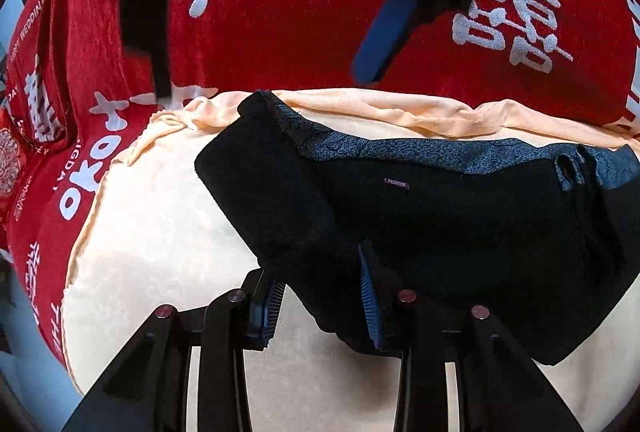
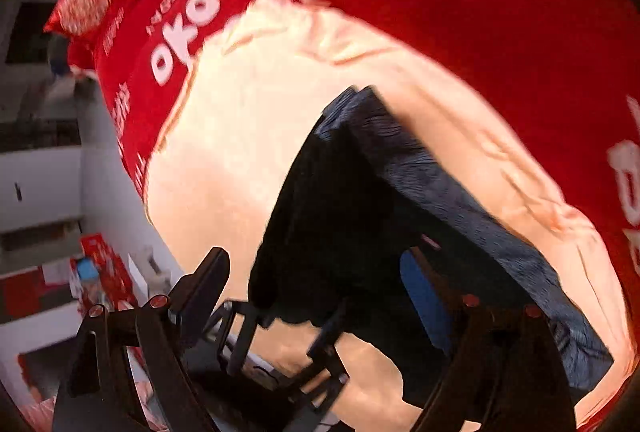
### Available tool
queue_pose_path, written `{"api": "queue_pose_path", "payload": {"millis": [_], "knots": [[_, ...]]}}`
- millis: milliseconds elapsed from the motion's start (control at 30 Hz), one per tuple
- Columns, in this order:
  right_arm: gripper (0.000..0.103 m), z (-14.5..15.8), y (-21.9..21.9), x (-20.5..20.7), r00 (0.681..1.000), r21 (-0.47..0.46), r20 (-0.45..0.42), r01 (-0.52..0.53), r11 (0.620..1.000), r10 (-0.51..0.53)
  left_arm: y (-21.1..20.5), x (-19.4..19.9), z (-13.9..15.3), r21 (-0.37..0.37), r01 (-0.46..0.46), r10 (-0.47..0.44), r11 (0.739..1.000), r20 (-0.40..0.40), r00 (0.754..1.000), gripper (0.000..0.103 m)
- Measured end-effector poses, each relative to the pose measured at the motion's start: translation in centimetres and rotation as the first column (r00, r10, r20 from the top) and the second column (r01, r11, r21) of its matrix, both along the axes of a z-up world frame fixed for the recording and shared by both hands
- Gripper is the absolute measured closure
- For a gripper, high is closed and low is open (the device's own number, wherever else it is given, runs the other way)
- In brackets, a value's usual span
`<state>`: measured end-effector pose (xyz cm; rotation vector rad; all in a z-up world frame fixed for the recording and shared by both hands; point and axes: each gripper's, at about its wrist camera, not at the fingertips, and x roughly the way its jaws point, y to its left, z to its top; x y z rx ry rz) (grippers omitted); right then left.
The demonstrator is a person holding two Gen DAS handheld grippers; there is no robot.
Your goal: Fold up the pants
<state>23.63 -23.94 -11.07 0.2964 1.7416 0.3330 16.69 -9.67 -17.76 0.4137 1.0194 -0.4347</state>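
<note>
Black pants [image 1: 420,216] pinched at near corner by left gripper [image 1: 320,296]; right gripper [image 2: 316,296] wide, empty — align edges.

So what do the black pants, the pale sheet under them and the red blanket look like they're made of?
Black pants: soft matte fabric, probably a knit; it bends limply, and the waistband lining is a blue patterned weave.
Pale sheet: thin peach cloth, cotton-like, its far edge wrinkled.
Red blanket: plush-looking textile with a ribbed texture and white characters.
</note>
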Motion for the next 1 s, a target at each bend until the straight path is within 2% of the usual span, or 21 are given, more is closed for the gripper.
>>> {"api": "queue_pose_path", "payload": {"millis": [167, 333, 367, 433, 467, 500, 533, 667, 833, 1000], "knots": [[0.013, -4.3, 3.1, 0.8, 0.993, -0.010, -0.095, -0.070, 0.998, 0.069, 0.4, -0.1, -0.4, -0.005, -0.003, 0.003, 1.000, 0.007, 1.000, 0.067], [0.013, -6.2, 4.7, 0.7, 0.977, -0.033, -0.148, -0.158, 0.987, 0.152, 0.8, -0.3, -0.8, 0.002, -0.002, 0.002, 1.000, 0.011, 1.000, 0.067], [0.016, -6.6, 4.9, 0.5, 0.969, -0.035, -0.165, -0.190, 0.981, 0.182, 0.8, -0.3, -0.8, 0.000, 0.003, -0.003, 1.000, 0.012, 1.000, 0.067], [0.037, -6.7, 4.9, 0.2, 0.966, -0.031, -0.170, -0.204, 0.979, 0.196, 0.7, -0.4, -0.9, 0.004, 0.019, -0.019, 1.000, 0.013, 1.000, 0.067], [0.067, -6.7, 4.7, 0.1, 0.970, -0.029, -0.167, -0.187, 0.982, 0.179, 0.6, -0.4, -0.9, 0.008, 0.022, -0.022, 1.000, 0.014, 1.000, 0.067], [0.078, -6.5, 4.5, 0.0, 0.973, -0.024, -0.158, -0.171, 0.985, 0.165, 0.5, -0.6, -1.0, 0.009, 0.027, -0.027, 1.000, 0.012, 1.000, 0.067], [0.082, -6.2, 4.3, -0.2, 0.977, -0.013, -0.141, -0.161, 0.987, 0.158, 0.4, -0.7, -0.9, 0.006, 0.037, -0.037, 0.999, 0.009, 0.999, 0.067], [0.085, -4.0, 2.8, -1.3, 0.986, 0.013, -0.044, -0.162, 0.987, 0.163, -0.3, -1.2, 0.1, -0.006, 0.062, -0.062, 0.998, 0.019, 0.998, 0.067], [0.085, -1.6, -1.3, -3.1, 0.999, 0.103, 0.022, -0.038, 0.994, 0.036, -1.6, -2.0, 2.1, -0.035, 0.088, -0.087, 0.996, 0.027, 0.996, 0.067], [0.085, 1.8, -5.7, -5.7, 0.991, 0.195, 0.108, 0.062, 0.979, -0.084, -3.4, -3.4, 4.4, -0.066, 0.122, -0.119, 0.990, 0.044, 0.992, 0.067]]}}
